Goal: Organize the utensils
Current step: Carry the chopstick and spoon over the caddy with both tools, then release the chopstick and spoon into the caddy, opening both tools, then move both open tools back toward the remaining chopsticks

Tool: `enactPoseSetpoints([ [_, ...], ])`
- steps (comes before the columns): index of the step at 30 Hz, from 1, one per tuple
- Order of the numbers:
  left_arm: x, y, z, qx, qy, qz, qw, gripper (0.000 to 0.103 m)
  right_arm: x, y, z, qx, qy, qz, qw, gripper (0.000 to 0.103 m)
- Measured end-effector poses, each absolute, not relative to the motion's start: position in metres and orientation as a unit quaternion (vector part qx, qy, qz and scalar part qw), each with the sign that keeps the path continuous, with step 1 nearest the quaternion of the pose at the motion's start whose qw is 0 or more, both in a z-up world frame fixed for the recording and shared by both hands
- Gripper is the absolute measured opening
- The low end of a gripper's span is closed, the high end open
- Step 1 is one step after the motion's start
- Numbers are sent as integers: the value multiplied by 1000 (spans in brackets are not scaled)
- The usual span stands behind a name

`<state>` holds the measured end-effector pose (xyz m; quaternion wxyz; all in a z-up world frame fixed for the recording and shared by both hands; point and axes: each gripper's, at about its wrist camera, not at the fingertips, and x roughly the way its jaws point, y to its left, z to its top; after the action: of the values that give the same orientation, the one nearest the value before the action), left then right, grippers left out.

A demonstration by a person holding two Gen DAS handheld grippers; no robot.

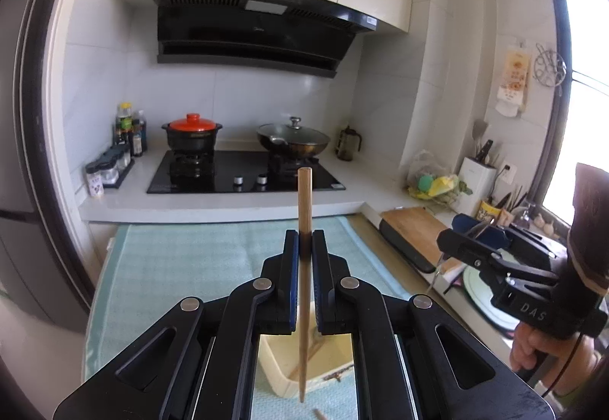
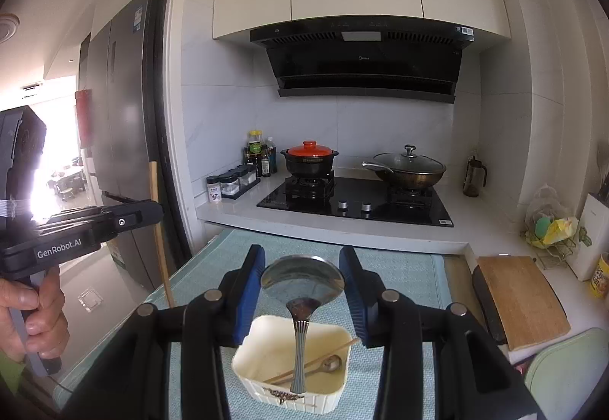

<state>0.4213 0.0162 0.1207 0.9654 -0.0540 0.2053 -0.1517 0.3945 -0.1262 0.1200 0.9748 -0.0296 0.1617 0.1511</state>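
Observation:
My left gripper [image 1: 304, 243] is shut on a wooden chopstick [image 1: 304, 199], held upright above a cream plastic bin [image 1: 281, 370] on the teal mat; the chopstick also shows in the right wrist view [image 2: 160, 237]. My right gripper [image 2: 302, 267] holds a large steel spoon [image 2: 302, 279] between its blue pads, bowl up and handle hanging down over the cream bin [image 2: 259, 355]. Inside the bin lie a small spoon [image 2: 327, 364] and a chopstick [image 2: 342, 345]. The right gripper also appears in the left wrist view [image 1: 453, 245].
A teal mat [image 1: 190, 260] covers the counter. Behind it is a black hob [image 1: 243, 172] with an orange-lidded pot [image 1: 192, 134] and a lidded wok [image 1: 293, 142]. A wooden cutting board [image 2: 521, 298] lies right. Spice jars [image 2: 232, 184] stand left.

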Motion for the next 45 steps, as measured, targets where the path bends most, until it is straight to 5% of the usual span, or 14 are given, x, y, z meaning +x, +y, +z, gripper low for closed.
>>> enactPoseSetpoints([
  [16,526,-29,5,-65,292,-120,946,5,496,-137,-17,0,310,161,937,41],
  [25,544,-36,-30,-51,343,-108,932,6,526,-150,-45,44,357,145,922,48],
  [27,540,-33,-25,-52,344,-107,931,21,525,-154,-40,55,351,141,924,64],
  [35,454,-2,27,0,301,-110,947,72,454,-159,23,10,277,133,952,66],
  [45,270,65,37,82,306,-78,945,94,299,-172,19,-37,253,141,956,72],
])
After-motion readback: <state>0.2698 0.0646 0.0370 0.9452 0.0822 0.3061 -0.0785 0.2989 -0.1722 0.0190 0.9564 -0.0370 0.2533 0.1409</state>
